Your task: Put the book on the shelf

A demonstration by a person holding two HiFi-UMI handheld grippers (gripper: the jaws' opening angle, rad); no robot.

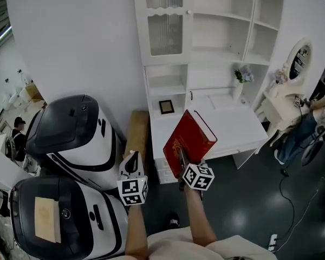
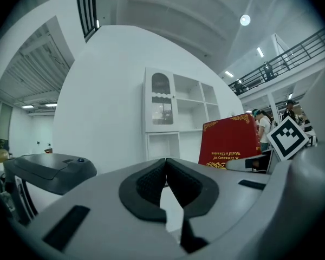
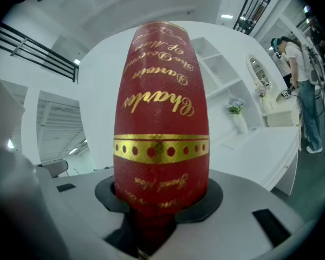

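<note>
Jaws of my right gripper (image 3: 161,202) pinch the red gold-lettered hardback book (image 1: 188,141), aimed at the far white shelf unit (image 1: 223,16); my left gripper (image 2: 166,169), unneeded, is pressed shut.

Two grippers are in view, the left gripper (image 1: 132,157) and the right gripper (image 1: 181,158), with one red book (image 1: 188,142) clamped in the right one's jaws. Ahead of the grippers stands one white shelf unit (image 1: 206,31), carrying one small framed picture (image 1: 166,106), one vase of flowers (image 1: 241,76) and, beyond the right gripper, one oval mirror (image 1: 299,61). Beside the left gripper sit two dark-lidded white machines (image 1: 76,129) (image 1: 54,215), and two bystanders (image 1: 17,134) (image 1: 319,110) stand well apart, one out to each side.
</note>
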